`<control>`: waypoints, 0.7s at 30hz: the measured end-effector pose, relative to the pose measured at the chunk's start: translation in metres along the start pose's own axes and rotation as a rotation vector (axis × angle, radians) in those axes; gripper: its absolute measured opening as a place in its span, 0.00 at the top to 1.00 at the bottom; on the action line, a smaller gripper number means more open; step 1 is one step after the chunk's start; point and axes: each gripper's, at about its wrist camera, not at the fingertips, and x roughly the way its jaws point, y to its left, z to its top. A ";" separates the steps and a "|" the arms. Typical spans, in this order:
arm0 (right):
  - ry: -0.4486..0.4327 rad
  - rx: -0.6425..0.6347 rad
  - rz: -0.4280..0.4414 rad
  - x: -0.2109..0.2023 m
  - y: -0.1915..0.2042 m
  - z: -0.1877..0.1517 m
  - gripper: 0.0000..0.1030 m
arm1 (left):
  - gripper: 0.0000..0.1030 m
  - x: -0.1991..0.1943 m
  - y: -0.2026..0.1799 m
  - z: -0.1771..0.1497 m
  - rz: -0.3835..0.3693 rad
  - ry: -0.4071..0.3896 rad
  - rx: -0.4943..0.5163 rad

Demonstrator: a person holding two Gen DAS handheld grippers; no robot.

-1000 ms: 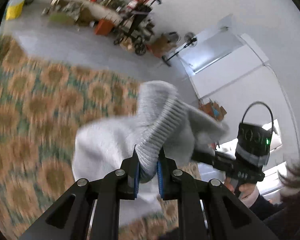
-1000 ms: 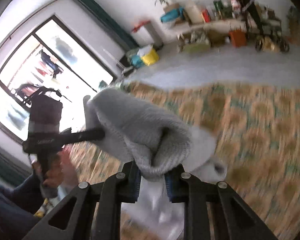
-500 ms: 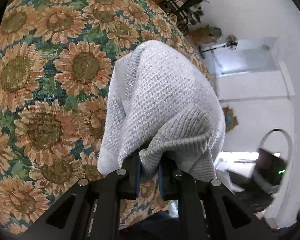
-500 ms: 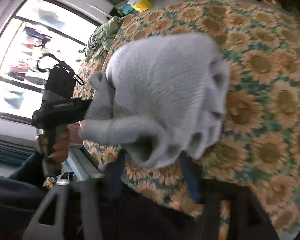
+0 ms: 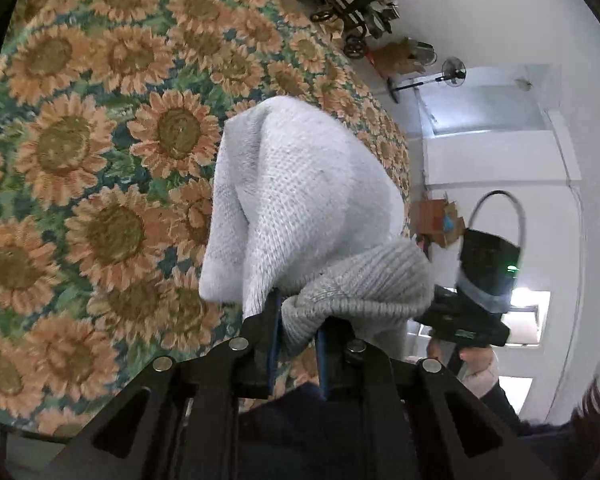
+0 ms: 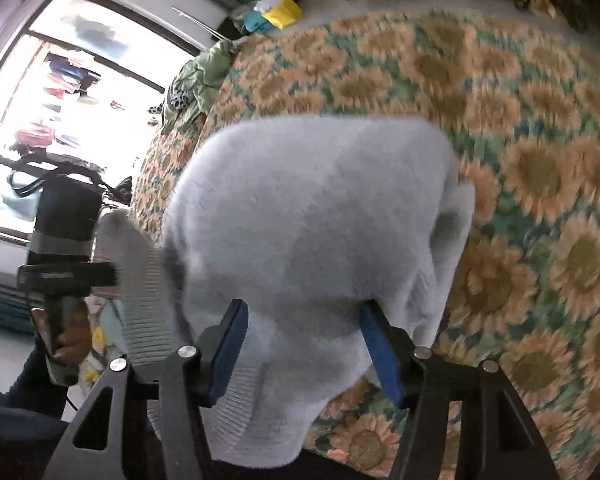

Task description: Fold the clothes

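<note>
Left gripper (image 5: 298, 338) pinches sweater (image 5: 300, 200) hem, keeping it up off bedspread (image 5: 100, 160). Right gripper (image 6: 304, 344) jaws spread, just opened; knit slumps between, apparently released for laying down.

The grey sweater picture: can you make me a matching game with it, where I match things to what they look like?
Things:
1. sweater
2. bed cover
3. left gripper
4. right gripper

Looks:
A. covered in sunflowers
B. fingers pinched on a ribbed edge
C. pale grey knit, bunched up
D. fingers spread apart around the cloth

Pairs: 1-C, 2-A, 3-B, 4-D
</note>
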 end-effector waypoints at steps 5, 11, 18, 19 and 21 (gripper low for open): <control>-0.011 0.095 0.039 -0.021 -0.017 -0.026 0.31 | 0.83 -0.017 -0.018 -0.011 0.043 0.019 0.012; -0.166 -0.080 0.152 -0.051 0.032 -0.009 0.32 | 0.69 0.007 -0.031 -0.009 0.110 0.129 -0.004; -0.088 -0.105 0.045 0.001 0.036 0.034 0.34 | 0.62 -0.019 -0.027 -0.021 0.006 0.054 -0.057; -0.089 -0.114 0.025 0.004 0.035 0.036 0.34 | 0.58 -0.033 -0.021 -0.024 -0.036 0.021 -0.092; -0.085 -0.131 -0.002 0.009 0.033 0.038 0.34 | 0.44 -0.061 -0.006 -0.028 -0.087 -0.057 -0.160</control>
